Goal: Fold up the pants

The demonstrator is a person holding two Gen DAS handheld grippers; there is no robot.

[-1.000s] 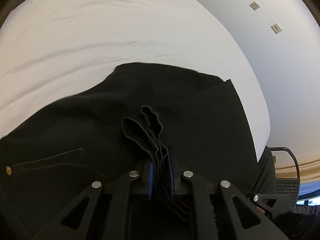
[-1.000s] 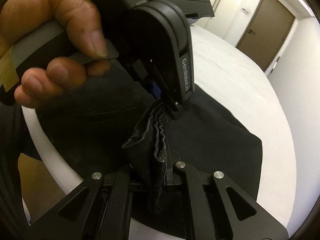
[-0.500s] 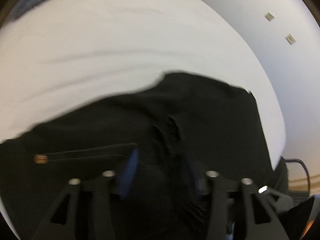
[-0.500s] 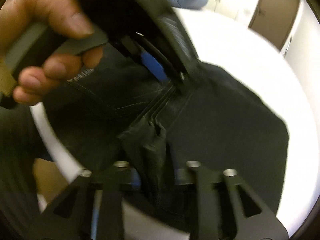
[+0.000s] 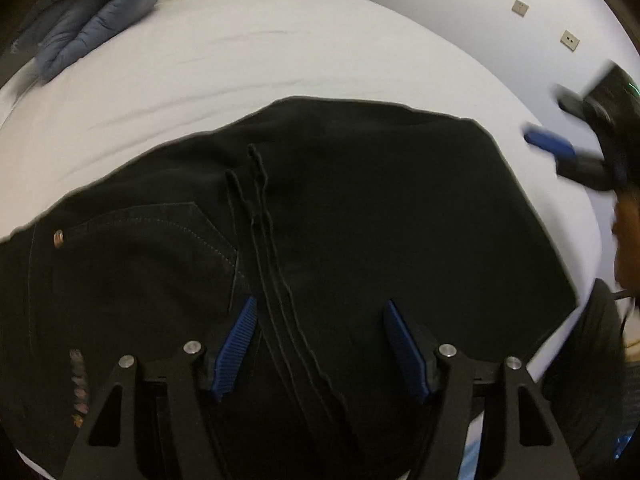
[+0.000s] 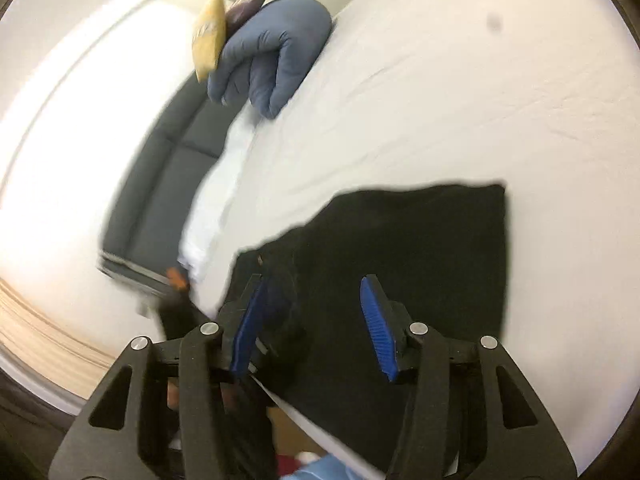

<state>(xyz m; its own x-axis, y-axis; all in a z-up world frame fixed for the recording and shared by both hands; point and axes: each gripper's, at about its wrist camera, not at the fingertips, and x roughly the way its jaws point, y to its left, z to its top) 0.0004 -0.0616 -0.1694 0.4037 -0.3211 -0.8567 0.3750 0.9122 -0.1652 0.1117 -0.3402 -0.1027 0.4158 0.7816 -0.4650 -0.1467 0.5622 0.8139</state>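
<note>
Black pants (image 5: 360, 220), white bedsheet (image 5: 280, 60), blue-grey quilt (image 5: 92, 12).

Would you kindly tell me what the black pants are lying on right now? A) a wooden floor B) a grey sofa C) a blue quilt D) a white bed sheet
D: the black pants lie spread flat on the white bed sheet, which shows around their far edges in both wrist views.

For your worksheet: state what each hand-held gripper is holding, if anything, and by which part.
Nothing is held. The left hand-held gripper, jaws opening, only straddles the hem edges of the black pants; the right hand-held gripper is closing on nothing.
</note>
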